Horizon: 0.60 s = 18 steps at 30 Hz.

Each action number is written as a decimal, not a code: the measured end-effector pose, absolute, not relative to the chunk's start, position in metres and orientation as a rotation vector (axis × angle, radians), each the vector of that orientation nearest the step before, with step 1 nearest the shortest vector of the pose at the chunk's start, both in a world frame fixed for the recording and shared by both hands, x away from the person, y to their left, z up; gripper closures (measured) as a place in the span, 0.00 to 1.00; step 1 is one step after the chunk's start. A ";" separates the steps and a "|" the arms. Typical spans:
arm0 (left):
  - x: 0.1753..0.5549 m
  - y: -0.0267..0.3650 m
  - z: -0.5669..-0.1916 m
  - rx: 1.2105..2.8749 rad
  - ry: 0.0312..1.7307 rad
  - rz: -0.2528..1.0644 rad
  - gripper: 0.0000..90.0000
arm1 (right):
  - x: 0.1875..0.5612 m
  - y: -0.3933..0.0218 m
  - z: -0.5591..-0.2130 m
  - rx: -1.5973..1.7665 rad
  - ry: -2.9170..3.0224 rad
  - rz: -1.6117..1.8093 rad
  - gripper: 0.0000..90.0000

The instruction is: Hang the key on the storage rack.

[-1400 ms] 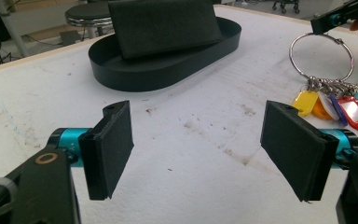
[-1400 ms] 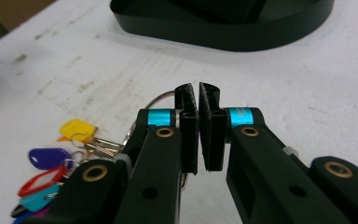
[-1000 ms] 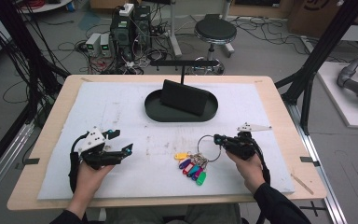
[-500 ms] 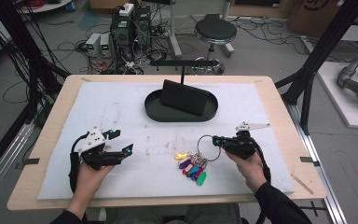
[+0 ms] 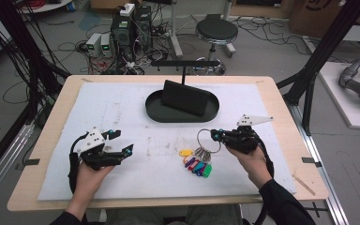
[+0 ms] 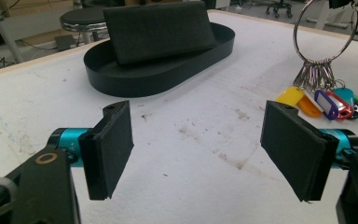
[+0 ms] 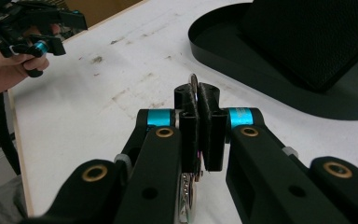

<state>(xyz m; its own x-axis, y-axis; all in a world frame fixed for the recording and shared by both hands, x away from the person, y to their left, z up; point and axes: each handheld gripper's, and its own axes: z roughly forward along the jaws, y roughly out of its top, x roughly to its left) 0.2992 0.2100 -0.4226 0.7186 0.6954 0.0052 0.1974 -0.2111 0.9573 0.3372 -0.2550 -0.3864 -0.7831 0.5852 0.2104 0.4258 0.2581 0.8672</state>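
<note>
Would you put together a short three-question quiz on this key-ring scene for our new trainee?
1. True or false: the right gripper is shut on the key ring.
2. How do the jaws of the left gripper stand? A) shut on a tag B) wide open with nothing between them C) shut on the tray's rim
3. What stands inside the black oval tray?

Key
1. True: its pads pinch the metal ring.
2. B.
3. A black rectangular block, leaning; the coloured tags lie on the white mat.
</note>
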 end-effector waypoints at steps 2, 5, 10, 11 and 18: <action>0.299 0.209 -0.421 1.755 0.705 0.531 0.28 | 0.337 -0.254 -0.384 0.940 2.372 1.558 0.98; 0.300 0.208 -0.418 1.748 0.695 0.525 0.28 | 0.337 -0.255 -0.379 0.909 2.366 1.565 0.98; 0.301 0.203 -0.414 1.745 0.677 0.516 0.28 | 0.337 -0.255 -0.370 0.872 2.359 1.584 0.98; 0.302 0.202 -0.413 1.742 0.674 0.513 0.28 | 0.337 -0.256 -0.368 0.864 2.360 1.590 0.98; 0.306 0.189 -0.406 1.756 0.625 0.470 0.28 | 0.338 -0.257 -0.356 0.795 2.358 1.622 0.98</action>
